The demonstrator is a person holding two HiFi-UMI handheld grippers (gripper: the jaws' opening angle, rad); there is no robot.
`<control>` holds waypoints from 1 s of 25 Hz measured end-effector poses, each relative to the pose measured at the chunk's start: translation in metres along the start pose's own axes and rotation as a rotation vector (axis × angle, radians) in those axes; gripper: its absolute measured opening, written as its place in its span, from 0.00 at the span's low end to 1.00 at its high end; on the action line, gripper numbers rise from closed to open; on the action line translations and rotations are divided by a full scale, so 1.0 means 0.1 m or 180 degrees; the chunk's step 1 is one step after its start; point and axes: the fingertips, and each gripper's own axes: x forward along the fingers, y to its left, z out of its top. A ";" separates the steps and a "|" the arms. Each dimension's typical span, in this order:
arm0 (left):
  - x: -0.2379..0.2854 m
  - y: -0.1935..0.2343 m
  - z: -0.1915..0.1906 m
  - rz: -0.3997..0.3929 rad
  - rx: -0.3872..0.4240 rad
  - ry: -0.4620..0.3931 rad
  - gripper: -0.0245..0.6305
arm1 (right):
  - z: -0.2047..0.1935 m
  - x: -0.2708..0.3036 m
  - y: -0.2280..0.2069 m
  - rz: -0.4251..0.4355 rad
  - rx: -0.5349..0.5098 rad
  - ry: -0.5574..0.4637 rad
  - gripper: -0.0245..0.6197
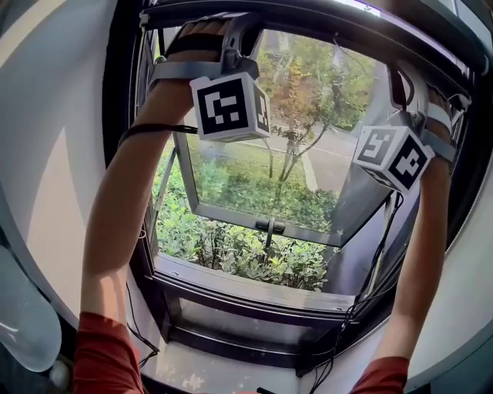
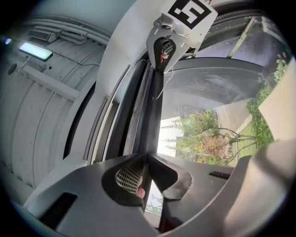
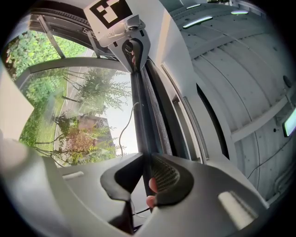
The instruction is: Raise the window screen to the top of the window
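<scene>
Reaching steeply upward with both bare forearms, left forearm (image 1: 127, 192) along the window's left side, right forearm (image 1: 422, 262) along its right, red sleeves at the bottom of the head view. Gripping with the left claw (image 2: 147, 161), closed tight on the thin dark rail of the window screen (image 1: 308, 17), ribbed pad pressed against one face of it. Gripping likewise with the right claw (image 3: 148, 159), pinched onto the same rail toward its other end, well apart from the left. Angled upward on both sides, with marker cubes turned toward the head camera. Held high across the window frame (image 1: 246, 286), near its top edge: a slim black bar, straight from one claw to the other. Beyond it, swung outward at the bottom, an open glass sash (image 1: 231, 214) over green shrubs (image 1: 231, 250).
</scene>
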 end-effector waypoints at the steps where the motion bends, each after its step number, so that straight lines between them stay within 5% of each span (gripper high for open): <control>1: 0.02 0.01 0.00 0.0004 0.0007 0.0004 0.10 | 0.00 0.02 -0.01 -0.0009 -0.0002 0.0001 0.14; 25: 0.41 0.34 0.03 0.0234 0.0174 0.0070 0.10 | -0.02 0.42 -0.32 -0.0205 -0.0126 0.0060 0.11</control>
